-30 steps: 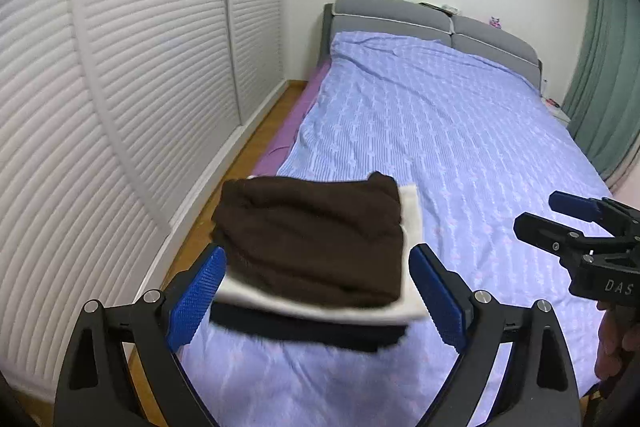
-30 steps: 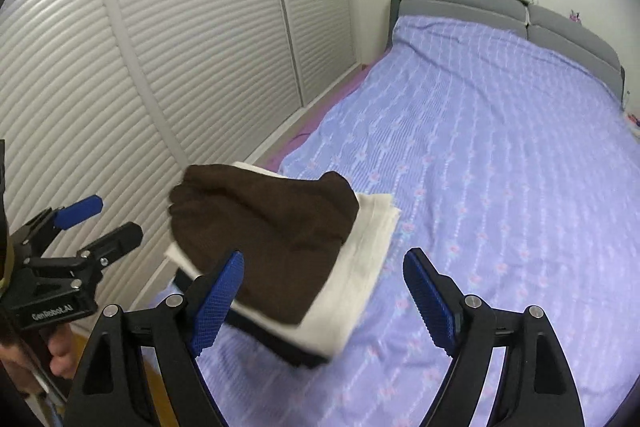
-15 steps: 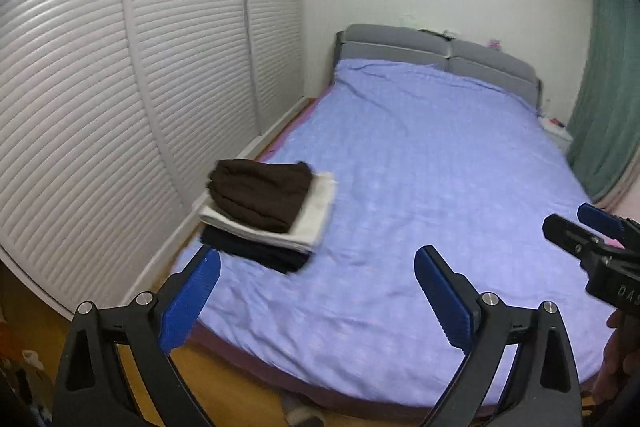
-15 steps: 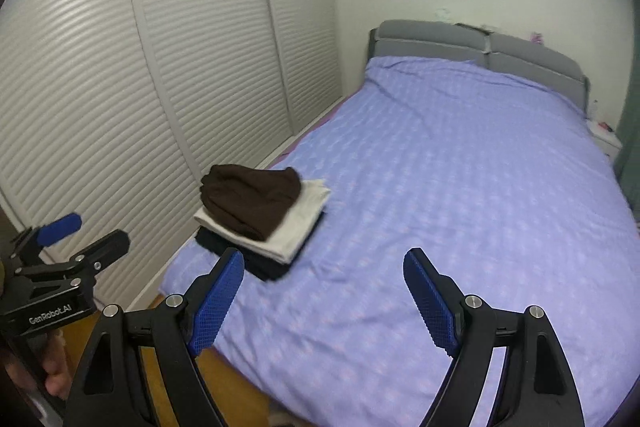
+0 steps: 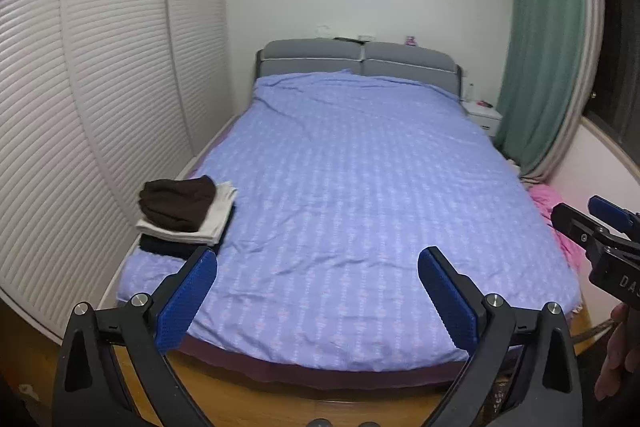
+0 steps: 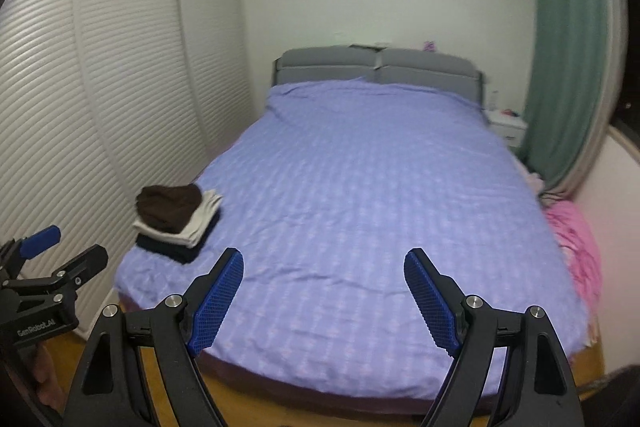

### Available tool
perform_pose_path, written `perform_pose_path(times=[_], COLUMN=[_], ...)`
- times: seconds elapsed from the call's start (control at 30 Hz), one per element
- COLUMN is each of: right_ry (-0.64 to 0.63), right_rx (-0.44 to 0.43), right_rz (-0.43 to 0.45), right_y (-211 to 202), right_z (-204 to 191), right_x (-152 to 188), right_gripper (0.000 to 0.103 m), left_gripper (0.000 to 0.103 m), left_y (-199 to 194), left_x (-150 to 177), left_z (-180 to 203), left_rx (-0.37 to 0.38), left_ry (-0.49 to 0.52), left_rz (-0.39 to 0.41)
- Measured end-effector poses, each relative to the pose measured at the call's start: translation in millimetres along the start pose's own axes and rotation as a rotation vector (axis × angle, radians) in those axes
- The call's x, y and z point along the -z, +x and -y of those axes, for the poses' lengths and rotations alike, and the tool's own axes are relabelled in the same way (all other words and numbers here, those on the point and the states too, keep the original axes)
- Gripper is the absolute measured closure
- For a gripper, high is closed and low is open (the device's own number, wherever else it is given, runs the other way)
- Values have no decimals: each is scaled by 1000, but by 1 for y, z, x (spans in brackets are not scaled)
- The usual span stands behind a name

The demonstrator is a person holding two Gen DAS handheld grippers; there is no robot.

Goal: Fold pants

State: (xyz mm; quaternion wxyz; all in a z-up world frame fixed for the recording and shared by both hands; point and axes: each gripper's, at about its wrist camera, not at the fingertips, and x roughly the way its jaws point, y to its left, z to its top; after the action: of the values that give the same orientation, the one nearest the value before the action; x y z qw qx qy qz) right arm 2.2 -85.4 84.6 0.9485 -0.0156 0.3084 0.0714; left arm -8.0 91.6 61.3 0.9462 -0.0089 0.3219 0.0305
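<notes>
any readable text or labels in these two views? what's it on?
"GenRobot.AI": on the left gripper body, right wrist view.
"DAS", cut off by the frame edge: on the right gripper body, left wrist view.
Items on the headboard ledge: too small to read.

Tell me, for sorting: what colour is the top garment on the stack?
Dark brown folded garment, clearest in the left wrist view.

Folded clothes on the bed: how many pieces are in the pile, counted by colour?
Dark brown: 1, the brown piece on top
White: 1, the white piece in the middle
Black: 1, the black piece at the bottom
Total: 3, stacked at the near left corner of the bed
</notes>
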Motion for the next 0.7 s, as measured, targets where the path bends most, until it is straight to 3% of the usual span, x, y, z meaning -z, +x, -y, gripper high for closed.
perform_pose_path(times=[0.23,0.7], right_ry=[72,137], right_rx=[94,154], right_rz=[27,26], right_y=[-45,-80], right_z=[24,38], right_x=[25,47], right_gripper=[9,9], left_gripper=[0,0], left_y=[-25,-45], left_x=[21,29], left_z=[23,28], left_rx=[26,60], left_ry=[19,57], left_rz=[15,39])
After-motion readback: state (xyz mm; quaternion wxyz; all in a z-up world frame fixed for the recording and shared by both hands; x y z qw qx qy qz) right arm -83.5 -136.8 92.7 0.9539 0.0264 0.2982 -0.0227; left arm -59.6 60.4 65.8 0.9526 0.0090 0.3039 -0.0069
